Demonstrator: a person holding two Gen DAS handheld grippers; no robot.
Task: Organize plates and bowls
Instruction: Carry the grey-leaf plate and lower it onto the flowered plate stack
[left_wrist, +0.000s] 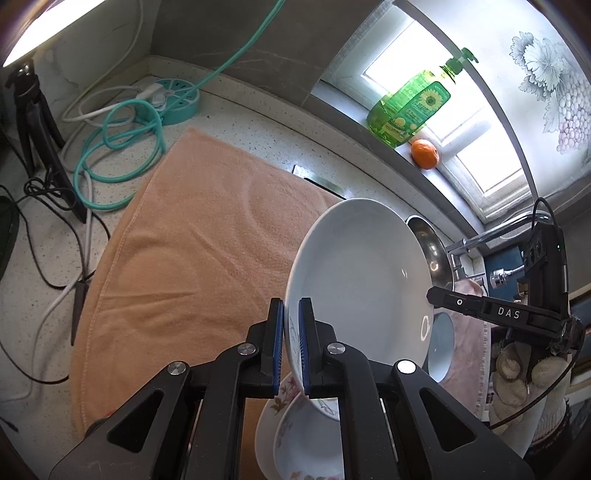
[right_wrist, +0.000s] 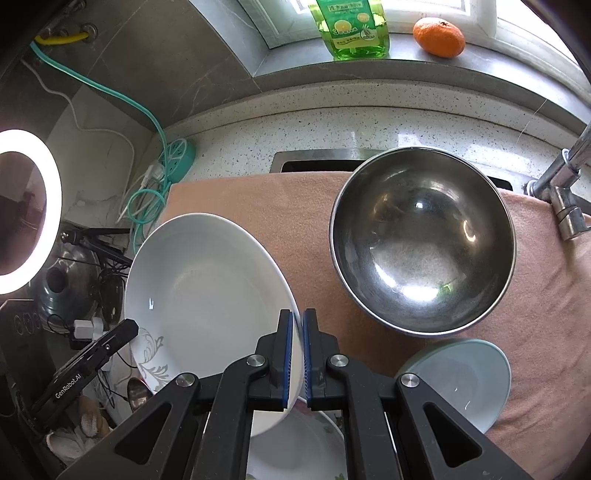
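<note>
Speckled kitchen counter (right_wrist: 369, 125) with an orange towel (left_wrist: 192, 236) spread over it, window sill at the far edge.

Nearest: left gripper (left_wrist: 291, 343) is clamping the near-left rim of a white plate (left_wrist: 362, 273), blue pads pressing both faces. Right gripper (right_wrist: 297, 354) is clamping the same plate on its opposite rim. Both jaws are closed tight on it. Plate is hanging tilted above the towel, carried between the two claws.

Directly below the plate: floral bowls (left_wrist: 295, 435) are sitting stacked at the near edge. A pale blue dish (right_wrist: 461, 380) is lying on the towel to the near right.

Further out: steel bowl (right_wrist: 421, 243) is sitting upright on the towel, right of the plate, apart from it. Faucet (right_wrist: 565, 184) is standing at the far right.

Left side: teal power strip (left_wrist: 177, 99) with teal and white cables coiling on the counter, ring light (right_wrist: 33, 214) glowing at the left edge.

Farthest: green soap bottle (right_wrist: 351, 29) and an orange (right_wrist: 439, 37) are sitting on the sill, near each other, not touching.
</note>
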